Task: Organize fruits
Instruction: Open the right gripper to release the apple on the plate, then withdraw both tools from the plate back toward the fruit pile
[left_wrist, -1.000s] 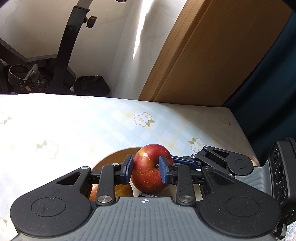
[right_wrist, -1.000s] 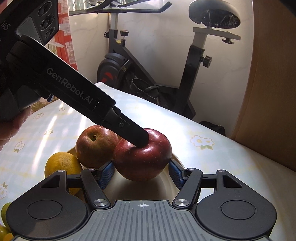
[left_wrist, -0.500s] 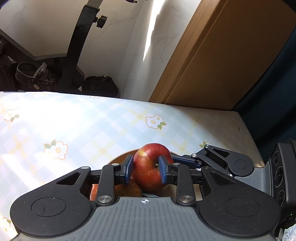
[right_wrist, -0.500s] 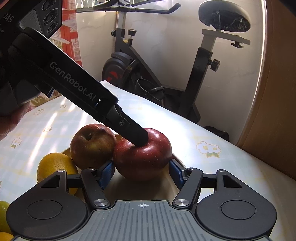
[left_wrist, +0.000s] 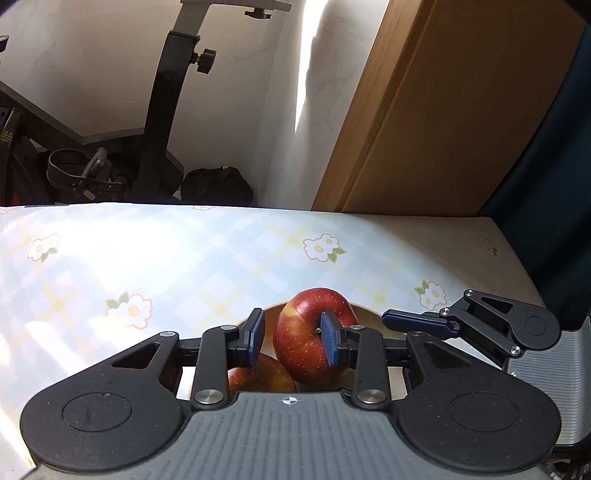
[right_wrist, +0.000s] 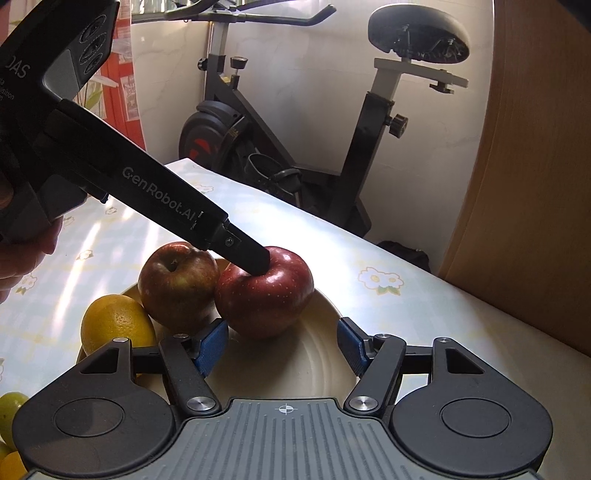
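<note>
A dark red apple (left_wrist: 306, 332) sits on a cream plate (right_wrist: 317, 365), leaning against a duller apple (right_wrist: 177, 284). My left gripper (left_wrist: 293, 332) straddles the red apple and its jaws are opening. The left pad (left_wrist: 255, 336) stands off the skin, while the right pad (left_wrist: 328, 343) still touches it. In the right wrist view one left finger (right_wrist: 243, 251) rests on top of the red apple (right_wrist: 266, 295). My right gripper (right_wrist: 282, 343) is open just short of that apple, and neither pad touches it. An orange (right_wrist: 114, 325) lies at the plate's left rim.
Green and yellow fruits (right_wrist: 11, 410) lie at the lower left on the flowered tablecloth (left_wrist: 166, 266). A person's hand (right_wrist: 26, 258) grips the left tool. An exercise bike (right_wrist: 332, 147) stands beyond the table's far edge, and a wooden door (right_wrist: 535, 184) is on the right.
The left jaws have parted a little, so the left pad has come off the red apple. The right gripper has drawn back slightly from the apple.
</note>
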